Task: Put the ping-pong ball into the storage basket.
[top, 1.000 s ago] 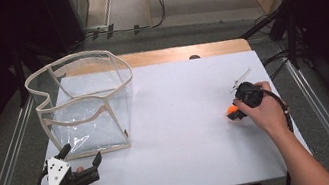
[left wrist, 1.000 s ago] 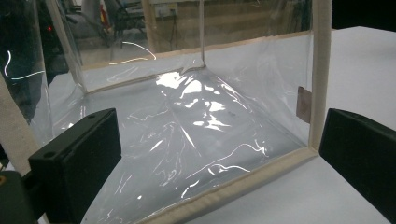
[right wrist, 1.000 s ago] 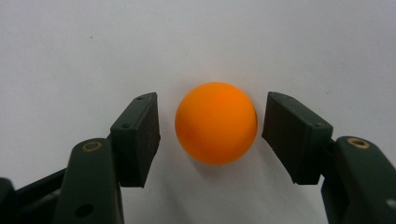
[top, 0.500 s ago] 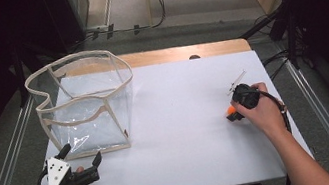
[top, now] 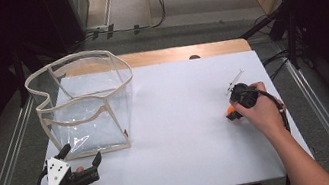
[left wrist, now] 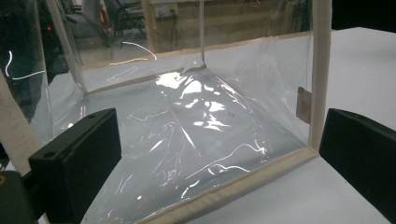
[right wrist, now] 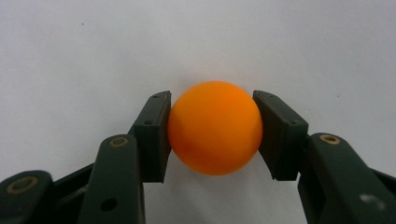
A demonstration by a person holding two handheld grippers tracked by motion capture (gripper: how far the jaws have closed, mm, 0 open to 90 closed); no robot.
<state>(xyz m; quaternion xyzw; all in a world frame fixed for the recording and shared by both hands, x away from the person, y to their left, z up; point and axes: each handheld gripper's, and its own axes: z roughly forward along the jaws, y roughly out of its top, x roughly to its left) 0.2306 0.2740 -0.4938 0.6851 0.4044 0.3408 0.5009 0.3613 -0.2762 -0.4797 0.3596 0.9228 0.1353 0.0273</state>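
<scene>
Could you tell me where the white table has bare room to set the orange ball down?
The widest bare stretch of the white table lies between the clear bag and the right hand-held gripper clamping the orange ball. It is crowded only around the bag.

No readable text, label or number anywhere (bag tag looks blank)

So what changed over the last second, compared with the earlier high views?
The right gripper has just been closing its jaws and is now shut on the orange ball, which sits on the white table. Both hands stayed in place. The left gripper remains open beside the clear bag, which has not moved.
</scene>
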